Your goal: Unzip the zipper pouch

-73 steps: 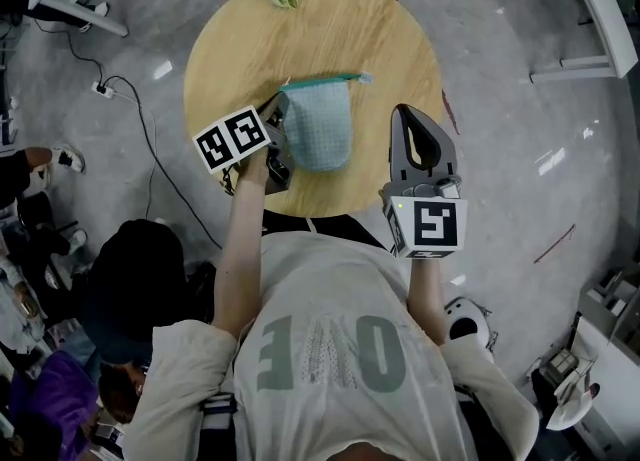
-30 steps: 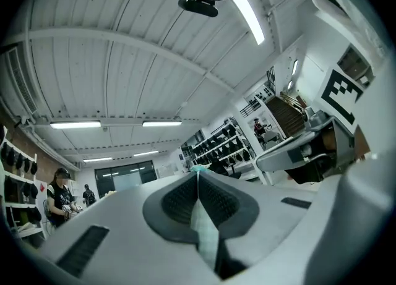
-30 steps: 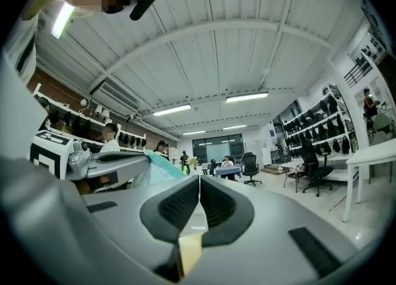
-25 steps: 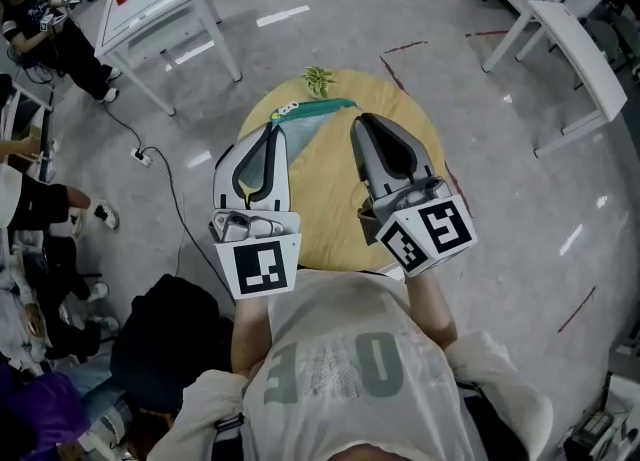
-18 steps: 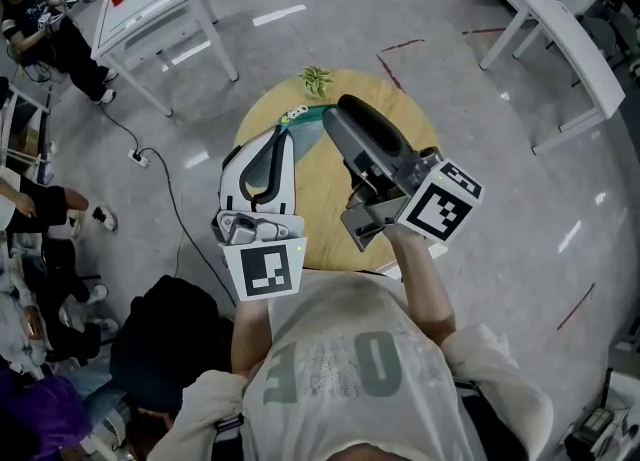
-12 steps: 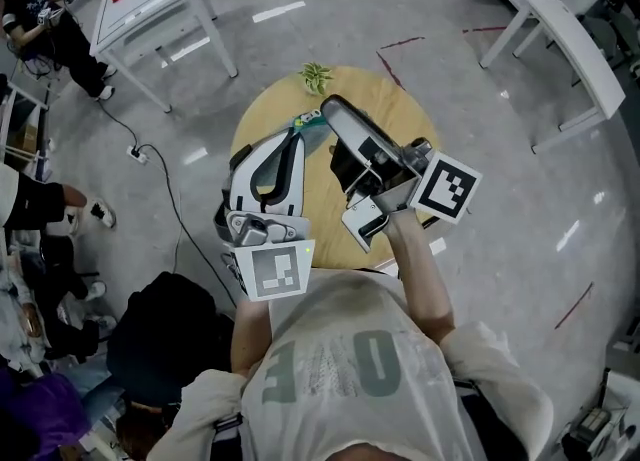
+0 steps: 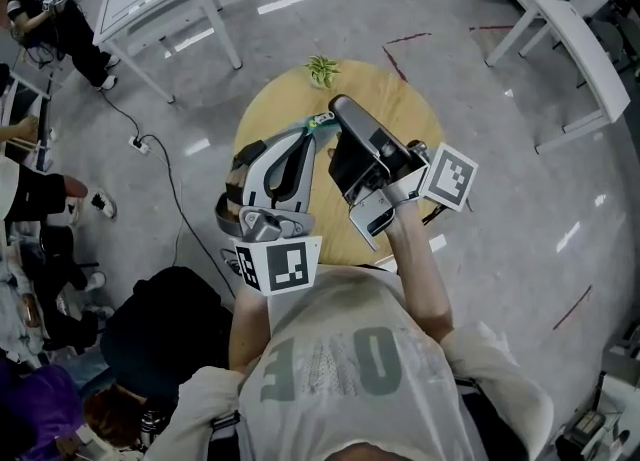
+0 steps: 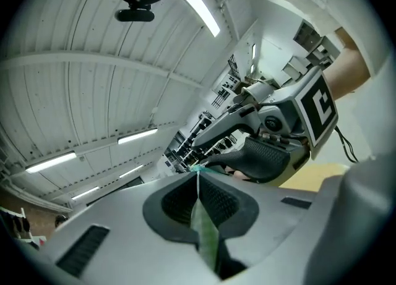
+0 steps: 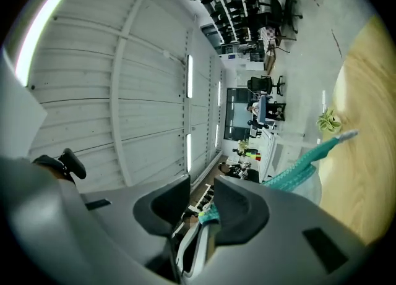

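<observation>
- Our left tongs (image 8: 197, 182) are pressed together on the zipper pouch's (image 9: 301, 161) thin edge, holding it up over the round tabletop (image 7: 405, 114)
- Our right tongs (image 9: 202, 212) have just been closing; they stand parted, with the teal zipper end (image 9: 210, 215) between them

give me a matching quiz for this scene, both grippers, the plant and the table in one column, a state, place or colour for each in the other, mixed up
1 left gripper
2 right gripper
3 plant
4 table

a round, light wood
b fingers apart
c at the table's far edge
d fingers shut on an edge of the zipper pouch

Pairs: 1-d, 2-b, 3-c, 4-a

The right gripper's fingers have just been closing, with the pouch's teal zipper end between them but not yet pinched.
</observation>
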### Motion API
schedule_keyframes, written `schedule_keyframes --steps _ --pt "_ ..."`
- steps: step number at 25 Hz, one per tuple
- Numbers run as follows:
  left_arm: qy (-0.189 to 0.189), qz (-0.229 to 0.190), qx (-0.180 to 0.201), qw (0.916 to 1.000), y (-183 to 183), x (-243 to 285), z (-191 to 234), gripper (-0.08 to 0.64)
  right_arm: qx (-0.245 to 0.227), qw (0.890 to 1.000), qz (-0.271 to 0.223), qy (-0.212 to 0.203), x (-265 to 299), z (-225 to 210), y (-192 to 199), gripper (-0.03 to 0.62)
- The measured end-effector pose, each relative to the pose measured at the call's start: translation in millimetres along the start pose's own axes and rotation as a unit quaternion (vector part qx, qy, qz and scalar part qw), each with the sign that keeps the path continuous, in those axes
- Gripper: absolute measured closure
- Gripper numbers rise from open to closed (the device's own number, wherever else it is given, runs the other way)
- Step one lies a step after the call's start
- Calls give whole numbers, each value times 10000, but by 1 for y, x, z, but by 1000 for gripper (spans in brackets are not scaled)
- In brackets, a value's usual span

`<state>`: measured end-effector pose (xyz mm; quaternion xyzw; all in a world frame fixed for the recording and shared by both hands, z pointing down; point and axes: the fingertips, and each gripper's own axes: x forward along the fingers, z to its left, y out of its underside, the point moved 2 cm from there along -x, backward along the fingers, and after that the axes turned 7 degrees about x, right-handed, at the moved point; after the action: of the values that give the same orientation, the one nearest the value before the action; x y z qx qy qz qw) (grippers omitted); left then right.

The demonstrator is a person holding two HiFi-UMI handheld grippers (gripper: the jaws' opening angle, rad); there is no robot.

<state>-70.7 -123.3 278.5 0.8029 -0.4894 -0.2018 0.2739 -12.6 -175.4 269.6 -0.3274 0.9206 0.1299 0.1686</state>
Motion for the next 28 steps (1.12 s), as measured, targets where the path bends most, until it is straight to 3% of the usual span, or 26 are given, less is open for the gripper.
schedule_keyframes --steps 8,17,28 --pt "177 -46 205 9996 2 0 -10 528 190 9998 7 -63 -1 -2 7 503" --pt "89 -112 -63 9999 0 -1 -2 528 -410 9977 -91 531 -2 -8 7 560" --pt "-28 -206 -727 9971 5 -6 -3 529 -945 9930 -197 687 -2 -10 11 563"
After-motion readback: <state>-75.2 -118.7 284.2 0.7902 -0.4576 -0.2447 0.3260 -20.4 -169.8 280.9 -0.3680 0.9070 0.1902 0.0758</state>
